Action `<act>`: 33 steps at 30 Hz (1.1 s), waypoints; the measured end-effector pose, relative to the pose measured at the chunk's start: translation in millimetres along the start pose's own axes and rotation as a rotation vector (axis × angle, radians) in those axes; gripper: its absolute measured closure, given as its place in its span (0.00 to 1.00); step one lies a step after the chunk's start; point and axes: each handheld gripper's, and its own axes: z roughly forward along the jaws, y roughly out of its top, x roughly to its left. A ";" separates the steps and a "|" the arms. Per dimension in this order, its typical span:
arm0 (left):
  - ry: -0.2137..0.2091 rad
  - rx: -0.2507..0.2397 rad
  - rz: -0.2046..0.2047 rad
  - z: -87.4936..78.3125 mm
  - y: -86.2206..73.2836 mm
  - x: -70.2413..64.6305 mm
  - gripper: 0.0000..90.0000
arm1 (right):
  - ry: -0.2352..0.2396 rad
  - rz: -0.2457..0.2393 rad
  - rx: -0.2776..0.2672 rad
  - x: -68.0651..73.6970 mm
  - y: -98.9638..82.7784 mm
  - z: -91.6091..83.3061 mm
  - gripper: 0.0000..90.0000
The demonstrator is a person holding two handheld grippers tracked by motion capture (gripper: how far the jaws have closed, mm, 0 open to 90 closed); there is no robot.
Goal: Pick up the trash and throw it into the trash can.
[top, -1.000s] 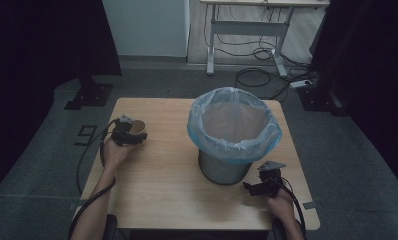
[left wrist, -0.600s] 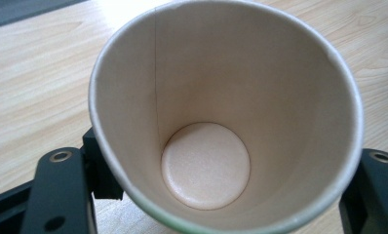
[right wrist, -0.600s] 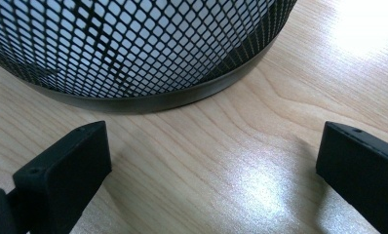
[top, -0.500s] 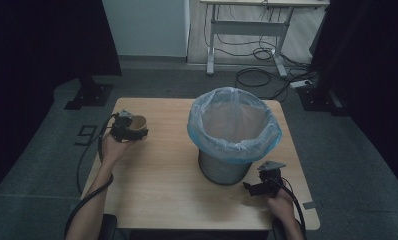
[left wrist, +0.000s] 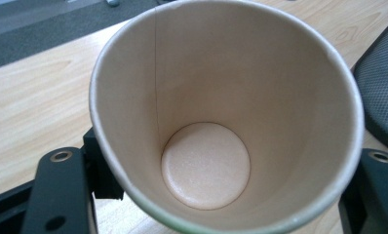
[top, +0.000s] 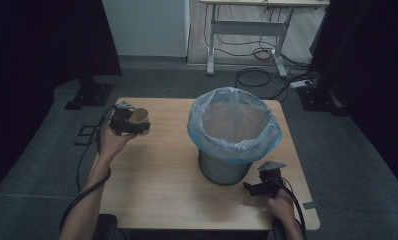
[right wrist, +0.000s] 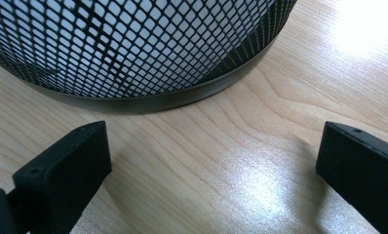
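From above, left side of table [top: 157,195]: left gripper [top: 129,121] is clenched on a paper cup [top: 140,117], held up off the wood with the mouth tipped toward the person's side. Cup is well apart from the bin [top: 232,135], which stands mid-table with a blue bag liner over its rim. Right gripper [top: 259,186] sits low near the bin's base at the table's near right, hand [top: 279,205] behind it.

Left gripper view: cup [left wrist: 216,126] sits squarely between the two black jaws, one on each side of the wall low down, pads pressing the outside. Looking straight into it (empty, clean bottom, side seam visible). Rim looks slightly squashed out of round, so the squeeze is already bending it. Judgement: very light, thin paper, soft-walled, crushes easily, not slippery. Best hold is across the wall near the stiffer base or just under the rolled rim, gentle pressure; a harder pinch would likely buckle it.

Right gripper view: jaws stand wide apart, released, nothing between them, just bare table [right wrist: 221,161]. Mesh bin [right wrist: 133,48] with its metal foot ring is just ahead of the jaws, not touching.

Likely step: carry the cup over and drop it in the bin.
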 end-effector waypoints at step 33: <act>-0.062 -0.016 0.086 -41.4 70.5 -27.7 0.31 | 0.000 0.000 0.000 0.0 0.0 0.0 0.00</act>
